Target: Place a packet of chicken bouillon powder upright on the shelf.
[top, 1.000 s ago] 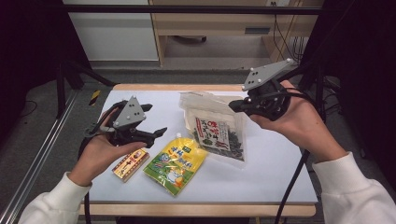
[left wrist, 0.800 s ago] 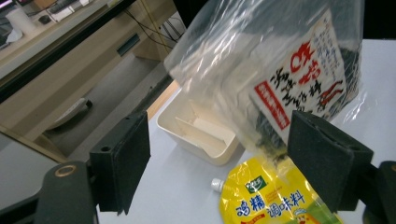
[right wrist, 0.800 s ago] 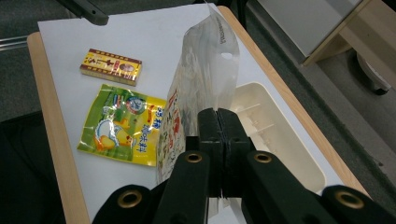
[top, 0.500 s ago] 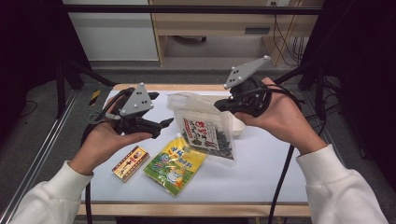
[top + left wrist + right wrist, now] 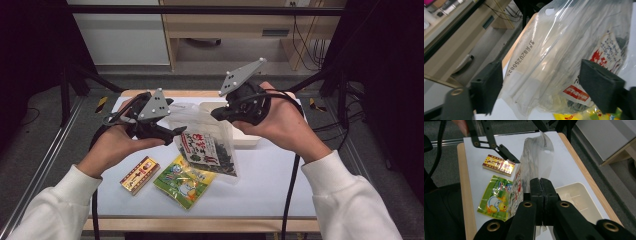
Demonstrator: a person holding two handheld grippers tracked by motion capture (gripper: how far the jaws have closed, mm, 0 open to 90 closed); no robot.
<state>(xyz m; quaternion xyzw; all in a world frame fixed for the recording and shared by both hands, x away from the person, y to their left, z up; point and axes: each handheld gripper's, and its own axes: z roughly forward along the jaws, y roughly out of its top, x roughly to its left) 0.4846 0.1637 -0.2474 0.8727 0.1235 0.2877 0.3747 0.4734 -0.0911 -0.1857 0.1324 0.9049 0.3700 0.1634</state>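
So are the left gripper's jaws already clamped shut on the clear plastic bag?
No, the left gripper has its jaws standing wide apart, with the clear plastic bag beyond them and not pinched.

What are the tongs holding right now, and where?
Right tongs pinch the clear seaweed bag at its edge; left tongs stand open around it, gripping nothing.

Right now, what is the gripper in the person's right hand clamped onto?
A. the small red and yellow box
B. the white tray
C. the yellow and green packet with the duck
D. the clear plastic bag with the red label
D: in the right gripper view the right gripper has its jaws pressed together on the edge of the clear plastic bag, lifted off the table.
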